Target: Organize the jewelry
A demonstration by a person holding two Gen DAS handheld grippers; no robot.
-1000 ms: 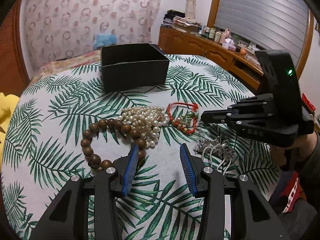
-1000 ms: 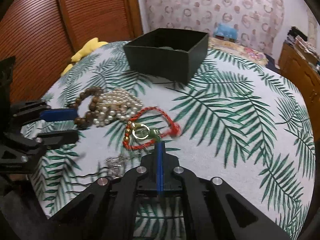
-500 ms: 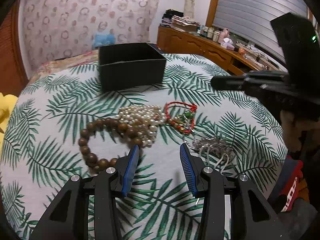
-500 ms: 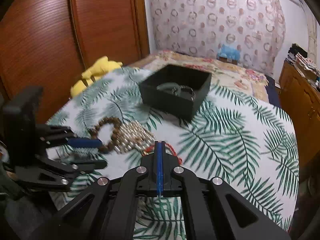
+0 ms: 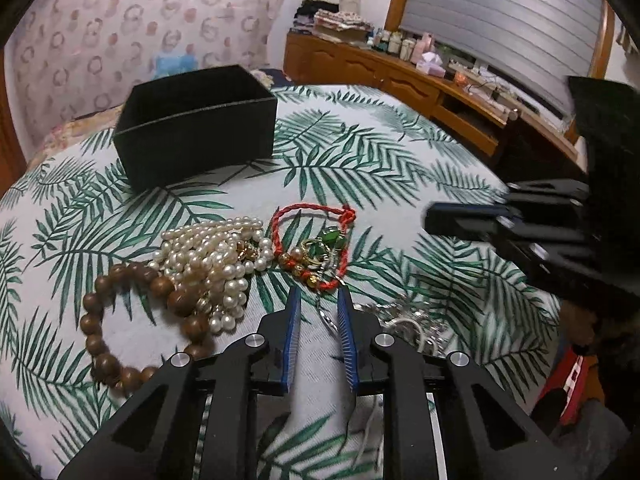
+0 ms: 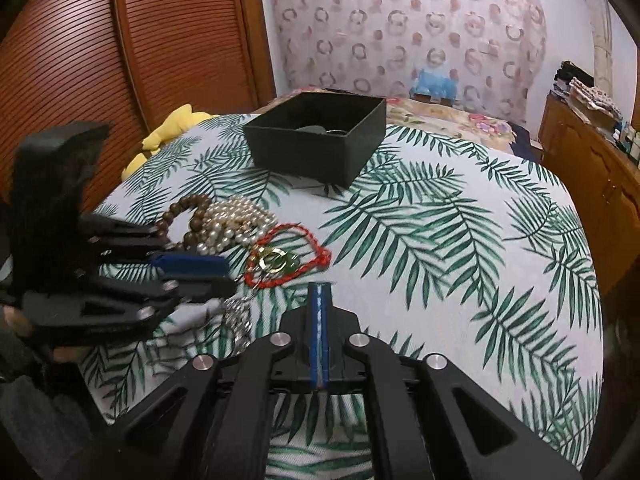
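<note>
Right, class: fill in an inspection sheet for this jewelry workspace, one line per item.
Surface: leaf-print cloth.
Job's things: black box; wooden bead bracelet, pearls, red cord bracelet, silver pieces, all outside the box.
Clutter: yellow soft item.
Grippers: left gripper closing, thin silver piece between its jaws; right gripper shut, empty.
Cables: nothing seen.
Surroundings: wooden cabinet, slatted door.

A round table (image 5: 400, 168) in a palm-leaf cloth carries a black box (image 5: 196, 124) at the back. Nearer than the box lie wooden beads (image 5: 132, 312), pearls (image 5: 216, 252), a red bracelet (image 5: 316, 248) and silver pieces (image 5: 408, 320).
</note>
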